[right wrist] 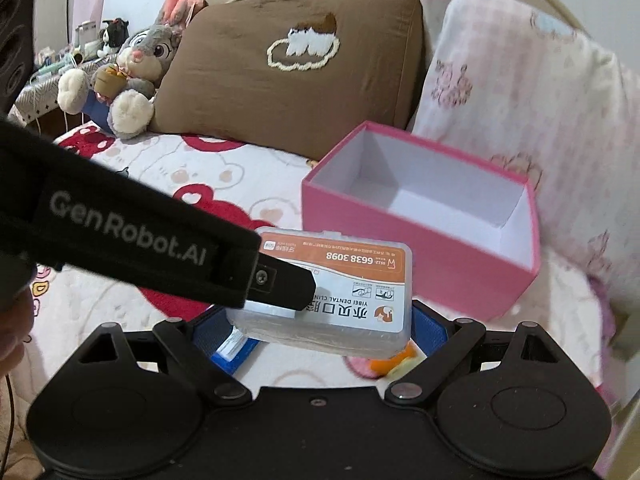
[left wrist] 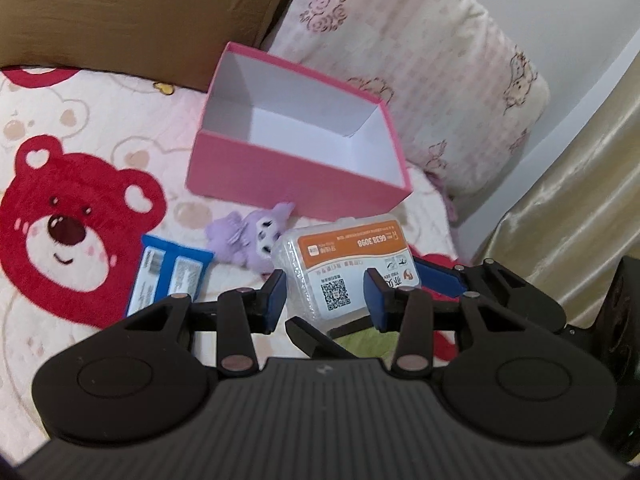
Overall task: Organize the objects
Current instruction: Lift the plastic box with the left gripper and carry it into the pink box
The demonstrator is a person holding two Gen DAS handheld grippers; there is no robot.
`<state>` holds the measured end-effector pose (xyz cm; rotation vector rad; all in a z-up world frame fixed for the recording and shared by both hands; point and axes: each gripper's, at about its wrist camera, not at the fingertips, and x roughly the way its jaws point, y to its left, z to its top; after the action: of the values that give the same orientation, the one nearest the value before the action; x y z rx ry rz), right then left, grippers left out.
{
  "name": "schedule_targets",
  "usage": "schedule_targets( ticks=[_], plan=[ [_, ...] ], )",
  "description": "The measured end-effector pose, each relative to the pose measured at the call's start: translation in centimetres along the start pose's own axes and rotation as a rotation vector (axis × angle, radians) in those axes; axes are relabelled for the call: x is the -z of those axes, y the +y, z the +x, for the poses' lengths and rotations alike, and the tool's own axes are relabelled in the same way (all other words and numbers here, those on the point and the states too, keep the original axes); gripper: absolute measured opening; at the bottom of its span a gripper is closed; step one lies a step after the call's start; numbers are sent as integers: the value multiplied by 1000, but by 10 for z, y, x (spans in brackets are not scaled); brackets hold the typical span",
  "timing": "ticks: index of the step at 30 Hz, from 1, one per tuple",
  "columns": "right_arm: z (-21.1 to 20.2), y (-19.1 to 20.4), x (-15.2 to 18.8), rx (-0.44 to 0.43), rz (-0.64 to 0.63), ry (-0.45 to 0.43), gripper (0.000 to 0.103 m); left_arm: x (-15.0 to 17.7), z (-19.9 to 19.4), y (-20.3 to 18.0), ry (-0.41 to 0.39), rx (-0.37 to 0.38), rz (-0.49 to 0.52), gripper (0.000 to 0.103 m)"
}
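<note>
A clear plastic floss box with an orange label (left wrist: 344, 264) (right wrist: 340, 296) is held above the bed. My right gripper (right wrist: 320, 330) is shut on it, blue pads on both sides. My left gripper (left wrist: 326, 296) is open with its pads either side of the same box, and its black body (right wrist: 120, 240) crosses the right wrist view. An open, empty pink box (left wrist: 296, 152) (right wrist: 424, 212) sits just beyond. A purple plush toy (left wrist: 252, 240) and a blue packet (left wrist: 168, 276) lie on the bedspread.
The bedspread has red bear prints (left wrist: 68, 224). A brown pillow (right wrist: 288, 64) and a pink floral pillow (left wrist: 420, 72) lie behind the pink box. A grey rabbit plush (right wrist: 128, 72) sits far left. A gold curtain (left wrist: 580, 184) hangs at the right.
</note>
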<state>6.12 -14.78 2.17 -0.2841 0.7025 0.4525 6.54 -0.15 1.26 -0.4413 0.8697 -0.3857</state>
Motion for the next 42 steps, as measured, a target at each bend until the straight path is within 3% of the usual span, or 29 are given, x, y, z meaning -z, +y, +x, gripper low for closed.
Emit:
schedule_targets(
  ticks=[8, 15, 21, 28, 35, 42],
  plan=[
    [-8, -26, -49, 55, -21, 17, 94, -46, 3, -20, -38, 60, -15, 40],
    [4, -60, -87, 57, 6, 58, 94, -93, 24, -23, 5, 133, -46, 39],
    [22, -101, -101, -5, 85, 14, 94, -127, 48, -32, 10, 127, 40, 39],
    [91, -138, -103, -6, 107, 32, 94, -156, 112, -33, 44, 47, 72, 41],
    [154, -172, -94, -26, 194, 78, 94, -182, 197, -10, 162, 15, 32, 40],
    [224, -203, -104, -72, 242, 170, 94, -197, 254, -1, 171, -49, 30, 42]
  ],
)
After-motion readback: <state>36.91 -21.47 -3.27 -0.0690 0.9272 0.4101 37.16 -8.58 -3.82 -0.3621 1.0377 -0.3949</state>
